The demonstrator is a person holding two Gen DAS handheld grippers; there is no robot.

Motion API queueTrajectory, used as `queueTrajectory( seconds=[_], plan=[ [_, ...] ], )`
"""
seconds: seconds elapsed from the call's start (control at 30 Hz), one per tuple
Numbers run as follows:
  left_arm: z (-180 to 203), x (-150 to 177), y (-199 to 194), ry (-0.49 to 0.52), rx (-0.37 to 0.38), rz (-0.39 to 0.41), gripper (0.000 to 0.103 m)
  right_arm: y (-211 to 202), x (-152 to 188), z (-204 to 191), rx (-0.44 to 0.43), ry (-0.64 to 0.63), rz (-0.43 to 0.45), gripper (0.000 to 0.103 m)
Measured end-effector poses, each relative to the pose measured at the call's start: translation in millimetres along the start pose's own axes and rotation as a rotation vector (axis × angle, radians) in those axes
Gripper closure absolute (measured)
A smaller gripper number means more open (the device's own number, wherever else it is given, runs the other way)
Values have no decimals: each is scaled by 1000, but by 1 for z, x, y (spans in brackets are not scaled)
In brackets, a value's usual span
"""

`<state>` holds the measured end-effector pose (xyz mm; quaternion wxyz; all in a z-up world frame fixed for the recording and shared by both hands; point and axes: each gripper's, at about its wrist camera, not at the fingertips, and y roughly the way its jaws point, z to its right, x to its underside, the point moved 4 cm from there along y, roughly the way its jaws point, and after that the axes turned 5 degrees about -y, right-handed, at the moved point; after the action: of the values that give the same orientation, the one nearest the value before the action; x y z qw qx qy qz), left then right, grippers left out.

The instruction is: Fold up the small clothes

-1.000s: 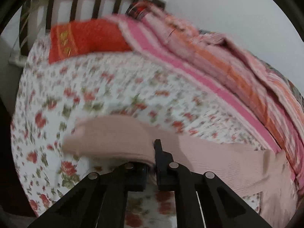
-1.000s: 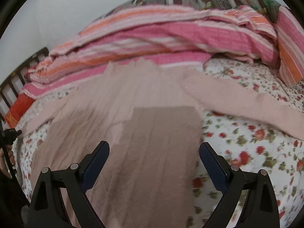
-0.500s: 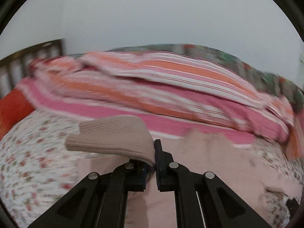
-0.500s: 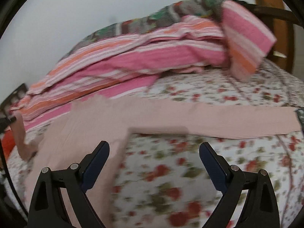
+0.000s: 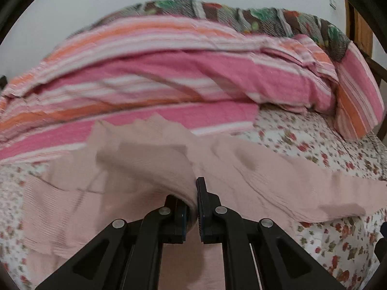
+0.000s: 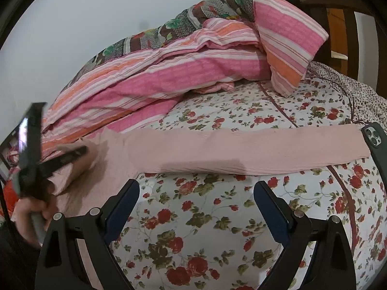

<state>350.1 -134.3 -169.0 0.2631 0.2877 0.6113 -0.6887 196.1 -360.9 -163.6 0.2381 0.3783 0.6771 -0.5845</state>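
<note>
A pale pink ribbed knit top (image 5: 254, 181) lies spread on the floral bedsheet (image 5: 314, 145). My left gripper (image 5: 192, 207) is shut on the cuff end of its left sleeve (image 5: 145, 164), which is lifted and carried over the garment's body. The right wrist view shows the same gripper (image 6: 79, 152) at the far left, held by a hand (image 6: 31, 217), with the sleeve (image 6: 70, 174) in it. The other sleeve (image 6: 241, 147) lies stretched flat to the right. My right gripper (image 6: 196, 205) stands open over bare sheet, just in front of that sleeve, holding nothing.
A pink and orange striped blanket (image 5: 169, 79) is heaped along the far side against the wall, with a patterned quilt (image 6: 169, 31) behind it. A phone (image 6: 375, 142) rests at the flat sleeve's end. A wooden bed frame (image 6: 336, 12) rises at the right.
My left gripper swung from the bed's left side toward the middle, carrying the sleeve over the top's body. My right gripper shifted right, from above the body to the sheet before the right sleeve.
</note>
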Motion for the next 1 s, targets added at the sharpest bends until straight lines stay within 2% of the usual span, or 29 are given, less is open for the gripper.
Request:
queueTrajectory(
  seconds=[0.07, 0.1, 0.13, 0.17, 0.23, 0.27, 0.4, 0.47, 0.53, 0.6, 0.63, 0.7, 0.73, 0.8, 0.9, 1.0],
  plan=[
    [2, 3, 6, 0, 58, -35, 94, 0, 0, -5, -3, -9, 3, 8],
    [4, 5, 8, 3, 83, -48, 88, 1, 0, -7, -6, -13, 3, 8],
    [5, 6, 9, 10, 90, -62, 77, 1, 0, -9, -9, -15, 2, 8],
    [5, 7, 7, 14, 87, -67, 69, 3, 0, -14, -15, -19, -2, 8],
    [-2, 9, -3, 13, 100, -44, 33, 6, 1, -20, -24, -26, -9, 8],
    [-6, 9, -9, 10, 108, -24, 28, 8, 2, -26, -27, -35, -14, 8],
    [-41, 9, -36, -16, 112, 32, 27, 16, 7, -47, -27, -84, -26, 8],
    [-70, 11, -46, -42, 58, 53, 27, 19, 10, -59, -38, -108, -35, 8],
    [-107, 17, -54, -70, -51, 69, 27, 23, 13, -71, -57, -133, -46, 8],
    [-147, 26, -60, -117, -122, 86, 27, 27, 17, -83, -72, -159, -52, 14],
    [-167, 32, -62, -151, -129, 88, 27, 28, 18, -89, -79, -170, -53, 17],
    [-200, 42, -63, -215, -129, 83, 27, 28, 21, -101, -112, -191, -53, 35],
    [-215, 45, -62, -256, -124, 75, 27, 28, 21, -104, -131, -191, -49, 40],
    [-236, 48, -61, -315, -91, 54, 27, 28, 20, -108, -170, -179, -38, 55],
    [-253, 50, -63, -385, -22, 78, 27, 34, 11, -108, -201, -123, -39, 58],
    [-255, 52, -61, -377, -7, 70, 27, 52, -7, -115, -213, -92, -77, 58]
  ],
)
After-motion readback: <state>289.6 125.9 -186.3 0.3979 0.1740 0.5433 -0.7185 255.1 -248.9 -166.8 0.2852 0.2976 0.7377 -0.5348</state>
